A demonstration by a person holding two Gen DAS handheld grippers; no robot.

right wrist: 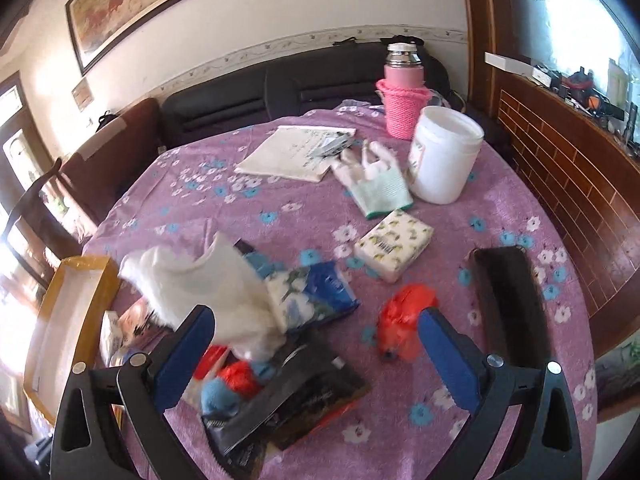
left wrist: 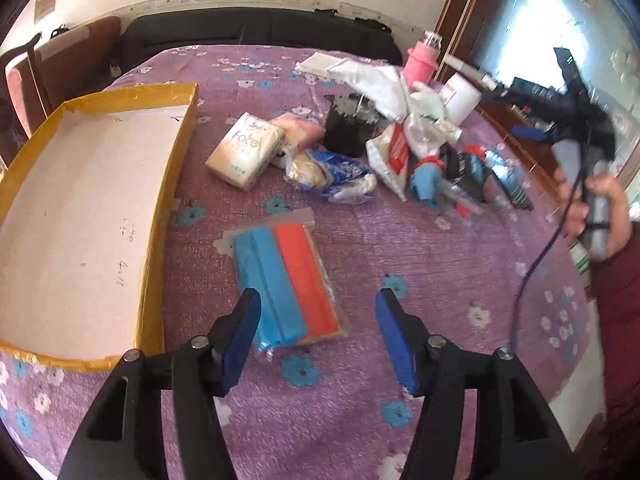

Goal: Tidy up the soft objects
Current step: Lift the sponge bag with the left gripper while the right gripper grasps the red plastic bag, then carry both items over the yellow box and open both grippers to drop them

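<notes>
We see a purple flowered tablecloth [left wrist: 400, 264] strewn with soft goods waiting to be sorted, and an empty yellow-edged cardboard box [left wrist: 176, 152] at the left of the left wrist view, presumably set there to receive them.

The left gripper [left wrist: 318, 316] hangs at the bottom centre of that view with its blue pads spread and nothing pinched. Just beyond its fingertips lies a clear packet of blue and orange cloths [left wrist: 288, 280], flat on the cloth beside the box's right wall, apart from the main heap. We judge it the nearest candidate for a pickup, since the jaws straddle its lower end.

Further up the frame sit a beige tissue pack [left wrist: 245, 151], a blue-and-white wrapped bundle [left wrist: 340, 176] and a jumble of bags and wrappers, all well apart from the box.

In the right wrist view, the right gripper [right wrist: 316, 322] is also spread wide, at the lower middle of the frame. A white plastic bag [right wrist: 200, 280] is blurred against its left pad; whether the pad touches it we cannot tell, but with the jaws this far apart nothing looks clamped. A crumpled red bag [right wrist: 404, 316] lies just beside the right pad. A pale glove [right wrist: 376, 184], a patterned tissue pack [right wrist: 394, 248] and a white tub [right wrist: 444, 156] occupy the upper right, by a pink-sleeved flask [right wrist: 402, 108].

A hand [left wrist: 600, 216] grips the right tool's handle at the right edge of the left view.
</notes>
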